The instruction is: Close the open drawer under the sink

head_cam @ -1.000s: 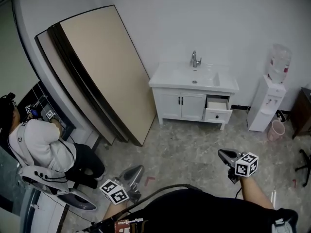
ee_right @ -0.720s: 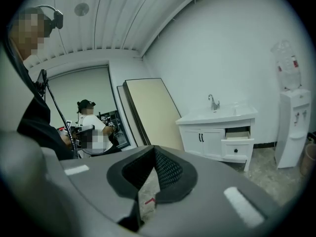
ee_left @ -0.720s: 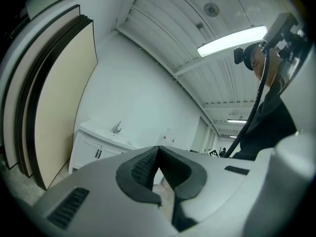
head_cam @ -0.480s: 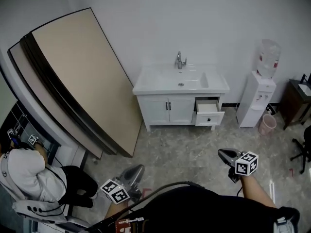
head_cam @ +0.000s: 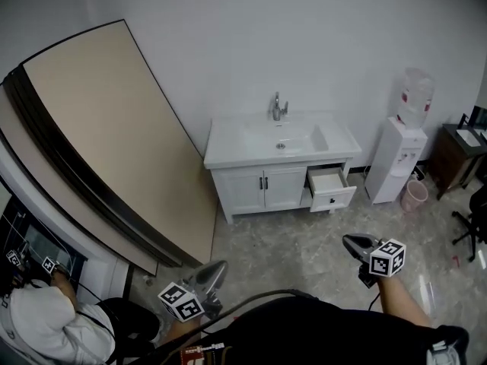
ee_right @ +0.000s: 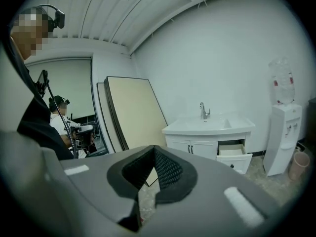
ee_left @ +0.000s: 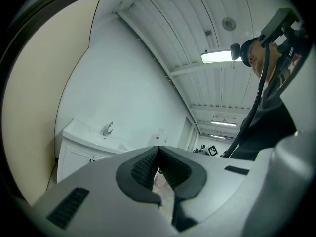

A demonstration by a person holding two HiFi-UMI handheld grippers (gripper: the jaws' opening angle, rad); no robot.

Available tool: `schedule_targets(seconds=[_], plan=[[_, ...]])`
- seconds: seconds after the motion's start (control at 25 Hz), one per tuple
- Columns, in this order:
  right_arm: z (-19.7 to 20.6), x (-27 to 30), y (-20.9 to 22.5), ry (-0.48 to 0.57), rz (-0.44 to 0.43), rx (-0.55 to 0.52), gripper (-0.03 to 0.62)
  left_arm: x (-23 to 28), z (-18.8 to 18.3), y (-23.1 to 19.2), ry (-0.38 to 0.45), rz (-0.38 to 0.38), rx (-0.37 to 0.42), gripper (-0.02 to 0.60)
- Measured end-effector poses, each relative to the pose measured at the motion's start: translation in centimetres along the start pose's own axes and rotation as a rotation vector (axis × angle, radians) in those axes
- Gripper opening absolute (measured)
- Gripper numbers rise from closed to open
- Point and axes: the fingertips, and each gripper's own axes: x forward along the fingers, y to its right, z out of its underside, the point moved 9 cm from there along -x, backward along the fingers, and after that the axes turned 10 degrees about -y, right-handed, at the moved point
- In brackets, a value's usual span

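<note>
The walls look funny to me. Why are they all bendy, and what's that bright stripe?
Left gripper view: the wide lens curves the wall, and the ceiling lamp glares white. Right gripper view: same curving, dark corners. Head view: the leaning boards bow.

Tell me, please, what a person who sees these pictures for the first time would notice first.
The white sink cabinet against the back wall draws the eye, with one drawer pulled out at its lower right. To its left, large beige boards lean on the wall; to its right stands a white water dispenser. In the foreground, the left tongs and the right tongs are shut and empty, far from the cabinet.
</note>
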Motion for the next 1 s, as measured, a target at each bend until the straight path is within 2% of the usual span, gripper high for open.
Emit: schedule_targets(seconds=[0.24,0.48,0.68,0.8,1.0], plan=[[-2.1,5.2,0.5,-0.027,-0.004,0.008,0.002,0.2,-1.3,-5.3,-0.008,0.000,-0.036,-0.003],[-4.2,9.8,4.1,-0.047,-0.033,0.014,0.002,2.1,-2.5,-9.0,-0.009,-0.048,-0.055,-0.003],[-6.8,13.2,10.1,-0.031,-0.094,-0.004,0.002,6.7,-4.5,-10.7,-0.001,-0.107,-0.039,-0.003],[-9.0,14.9,14.7,-0.039,-0.134,-0.002,0.002,10.1,-6.1,-10.9,0.039,-0.138,-0.041,-0.003],[-13.3,17.5,21.1,-0.047,-0.205,-0.067,0.002,15.9,-8.9,-11.3,0.060,-0.213,-0.029,-0.003]])
